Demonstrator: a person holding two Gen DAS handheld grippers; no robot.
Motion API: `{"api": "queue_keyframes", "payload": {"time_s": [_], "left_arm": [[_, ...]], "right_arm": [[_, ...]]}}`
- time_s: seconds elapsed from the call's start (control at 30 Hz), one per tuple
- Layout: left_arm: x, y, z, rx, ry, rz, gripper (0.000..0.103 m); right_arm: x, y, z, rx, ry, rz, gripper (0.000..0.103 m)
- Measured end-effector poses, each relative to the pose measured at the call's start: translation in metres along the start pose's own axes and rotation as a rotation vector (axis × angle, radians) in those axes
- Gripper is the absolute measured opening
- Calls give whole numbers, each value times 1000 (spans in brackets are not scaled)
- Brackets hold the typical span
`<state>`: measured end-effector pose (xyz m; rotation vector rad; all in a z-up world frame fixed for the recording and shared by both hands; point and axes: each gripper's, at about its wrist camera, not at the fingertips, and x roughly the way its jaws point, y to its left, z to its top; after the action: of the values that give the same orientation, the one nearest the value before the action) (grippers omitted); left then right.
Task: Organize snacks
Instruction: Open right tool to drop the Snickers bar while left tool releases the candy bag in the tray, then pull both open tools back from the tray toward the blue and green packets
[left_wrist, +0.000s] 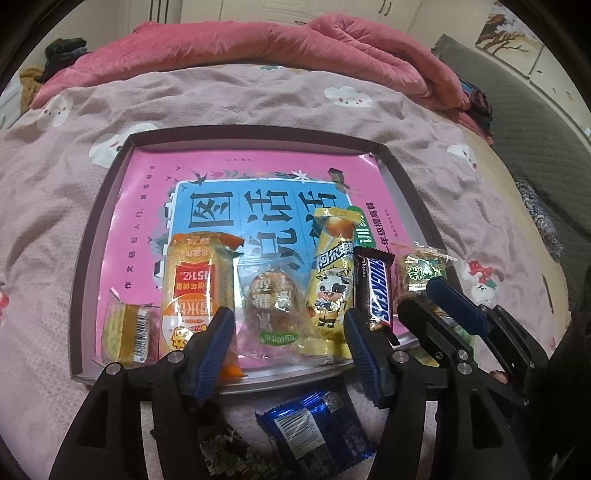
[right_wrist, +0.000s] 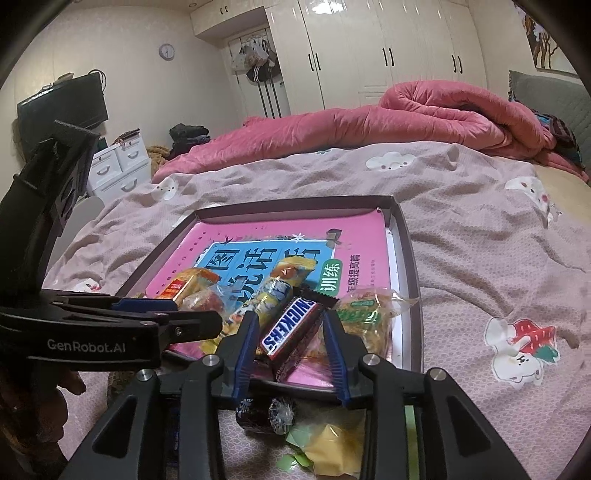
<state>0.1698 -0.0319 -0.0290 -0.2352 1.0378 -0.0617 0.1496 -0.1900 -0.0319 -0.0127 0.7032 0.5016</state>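
Note:
A shallow box tray lined with a pink book lies on the bed. A row of snacks sits along its near edge: a small yellow cracker pack, an orange rice-cracker pack, a clear-wrapped brown cake, a yellow Alpenliebe pack, a Snickers bar and a green-labelled snack. My left gripper is open above the brown cake. My right gripper is open with its fingers on either side of the Snickers bar, which rests in the tray.
A blue foil snack and a dark patterned pack lie on the bed in front of the tray. A dark wrapped candy and a yellow-green pack lie there too. A pink quilt is heaped at the back.

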Motion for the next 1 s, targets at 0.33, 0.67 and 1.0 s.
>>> {"api": "queue_keyframes", "payload": {"time_s": [0.33, 0.67, 1.0], "left_arm": [[-12, 2, -1, 0, -18, 5, 71], [-23, 1, -4, 4, -31, 7, 75], [-35, 2, -8, 9, -51, 14, 77]], "right_arm": [[-11, 4, 1, -19, -41, -7, 46], [-20, 8, 1, -45, -72, -25, 53], [-34, 9, 3, -47, -90, -41, 63]]}}
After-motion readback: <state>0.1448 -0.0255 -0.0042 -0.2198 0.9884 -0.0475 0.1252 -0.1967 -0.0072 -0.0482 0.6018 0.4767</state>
